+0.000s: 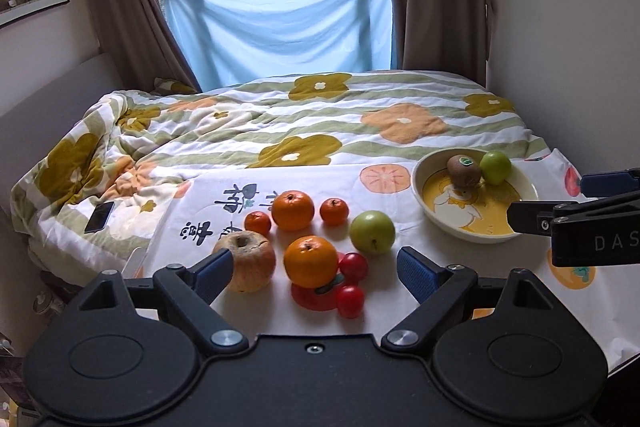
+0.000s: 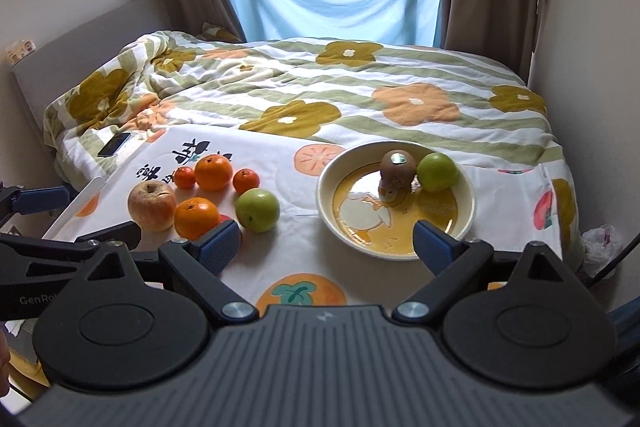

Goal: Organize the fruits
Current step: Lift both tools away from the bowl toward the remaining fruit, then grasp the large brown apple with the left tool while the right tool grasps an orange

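Observation:
A cream bowl (image 1: 424,195) (image 2: 332,223) with a yellow duck print holds a kiwi (image 1: 464,170) (image 2: 398,167) and a green apple (image 1: 496,167) (image 2: 437,172). On the white cloth to its left lie another green apple (image 1: 372,232) (image 2: 257,210), a wrinkled pale apple (image 1: 248,261) (image 2: 152,205), oranges (image 1: 311,261) (image 2: 196,218), small tangerines (image 1: 334,211) and cherry tomatoes (image 1: 354,266). My left gripper (image 1: 314,269) is open and empty, just short of the loose fruit. My right gripper (image 2: 326,245) is open and empty at the bowl's near left rim.
The cloth (image 2: 288,251) lies on a bed with a flowered quilt (image 1: 320,119). A black phone (image 1: 99,216) (image 2: 115,144) lies on the quilt at the left. Walls stand close on the right, a curtained window behind.

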Tool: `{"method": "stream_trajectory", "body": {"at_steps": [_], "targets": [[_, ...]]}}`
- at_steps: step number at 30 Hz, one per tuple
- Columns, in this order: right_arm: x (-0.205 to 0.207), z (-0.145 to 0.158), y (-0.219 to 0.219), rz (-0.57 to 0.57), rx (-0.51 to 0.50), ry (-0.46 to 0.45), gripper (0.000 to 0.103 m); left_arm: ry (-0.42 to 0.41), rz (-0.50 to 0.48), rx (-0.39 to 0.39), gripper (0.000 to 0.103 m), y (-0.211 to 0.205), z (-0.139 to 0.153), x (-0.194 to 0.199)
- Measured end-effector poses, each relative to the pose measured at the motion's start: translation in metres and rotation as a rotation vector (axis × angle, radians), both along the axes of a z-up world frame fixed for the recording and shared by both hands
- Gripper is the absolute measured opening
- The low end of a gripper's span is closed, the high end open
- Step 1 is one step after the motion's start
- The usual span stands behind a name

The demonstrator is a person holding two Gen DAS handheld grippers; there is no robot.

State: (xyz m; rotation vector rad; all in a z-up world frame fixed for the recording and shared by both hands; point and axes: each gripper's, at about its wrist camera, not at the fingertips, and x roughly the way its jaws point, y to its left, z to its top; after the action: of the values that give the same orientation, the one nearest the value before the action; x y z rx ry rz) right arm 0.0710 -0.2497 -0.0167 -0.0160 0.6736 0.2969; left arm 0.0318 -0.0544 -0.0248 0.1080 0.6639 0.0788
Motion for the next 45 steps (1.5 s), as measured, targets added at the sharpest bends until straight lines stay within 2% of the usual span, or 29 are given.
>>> {"method": "stream_trajectory", "body": {"at_steps": [9,16,28,38,45], "targets": [[0.004,-0.026,0.069,0.040,0.020,-0.030,0.103,0.025,-0.060,0.015,0.092,0.068,-0.026,0.020],[0.022,-0.054,0.109,0.049,0.031,-0.028,0.103,0.052,-0.140,0.032,0.092,0.101,-0.058,0.052],[0.051,-0.094,0.142,0.054,-0.001,0.019,0.103,0.124,-0.248,0.055,0.092,0.112,-0.104,0.100],[0.066,-0.106,0.147,0.086,-0.001,0.061,0.103,0.165,-0.270,0.037,0.089,0.115,-0.117,0.116],[0.073,-0.109,0.149,0.125,-0.001,0.064,0.103,0.178,-0.296,0.004,0.080,0.119,-0.119,0.120]]}}
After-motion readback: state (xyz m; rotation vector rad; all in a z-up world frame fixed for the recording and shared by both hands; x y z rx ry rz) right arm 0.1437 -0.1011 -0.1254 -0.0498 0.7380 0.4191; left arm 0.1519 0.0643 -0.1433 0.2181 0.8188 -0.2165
